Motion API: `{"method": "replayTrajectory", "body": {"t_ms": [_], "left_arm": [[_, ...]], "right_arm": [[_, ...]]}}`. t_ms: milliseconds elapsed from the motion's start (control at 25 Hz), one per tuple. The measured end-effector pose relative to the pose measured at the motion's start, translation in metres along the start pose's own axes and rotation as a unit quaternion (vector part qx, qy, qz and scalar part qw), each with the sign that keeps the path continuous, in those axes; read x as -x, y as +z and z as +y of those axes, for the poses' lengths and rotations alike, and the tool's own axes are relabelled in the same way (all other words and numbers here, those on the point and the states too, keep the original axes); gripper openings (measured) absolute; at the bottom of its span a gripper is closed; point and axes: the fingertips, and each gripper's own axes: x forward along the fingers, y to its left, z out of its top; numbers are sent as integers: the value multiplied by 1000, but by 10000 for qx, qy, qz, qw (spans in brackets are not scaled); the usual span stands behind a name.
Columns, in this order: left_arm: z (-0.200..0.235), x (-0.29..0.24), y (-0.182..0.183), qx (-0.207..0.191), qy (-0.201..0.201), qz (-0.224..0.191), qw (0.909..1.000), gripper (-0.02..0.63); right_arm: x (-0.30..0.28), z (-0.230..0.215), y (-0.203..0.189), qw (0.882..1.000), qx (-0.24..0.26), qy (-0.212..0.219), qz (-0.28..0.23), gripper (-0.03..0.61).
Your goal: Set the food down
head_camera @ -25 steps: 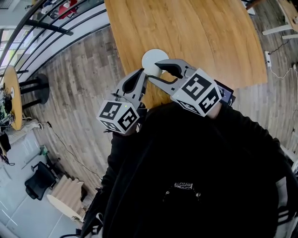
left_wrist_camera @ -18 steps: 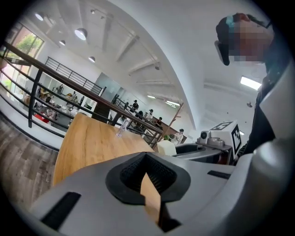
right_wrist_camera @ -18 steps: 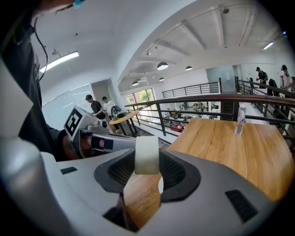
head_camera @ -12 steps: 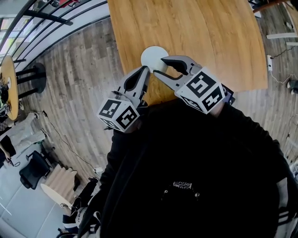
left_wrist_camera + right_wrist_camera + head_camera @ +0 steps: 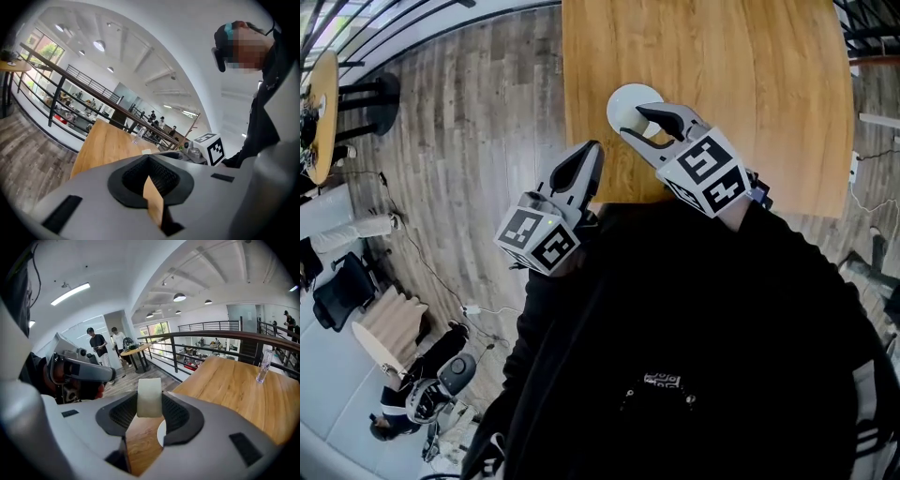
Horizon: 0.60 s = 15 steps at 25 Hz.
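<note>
Shifted over the plate (image 5: 619, 97), white food (image 5: 149, 397) sits clamped in right gripper (image 5: 636, 121).

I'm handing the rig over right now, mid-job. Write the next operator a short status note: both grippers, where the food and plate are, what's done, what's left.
Right gripper: shut on the pale piece of food, held over the white plate near the near edge of the wooden table.
Left gripper: shut and empty, by the table's near corner beside the plate.
Done: food is gripped and over the plate.
Left: set it on the plate, open the jaws, back off. Whether the food touches the plate yet cannot be told.
</note>
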Motion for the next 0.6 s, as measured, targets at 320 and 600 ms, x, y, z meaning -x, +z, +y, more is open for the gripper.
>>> {"method": "replayTrajectory", "body": {"t_ms": [320,600], "left_arm": [[22,28,-11,312,627,-48,9975,0],[26,45,-26,485,914,-91,9946,0]], "right_arm": [[-44,-9,-25,9983,335,126,459,172],[-73,-26,-62,9955,342,53,880,172]]}}
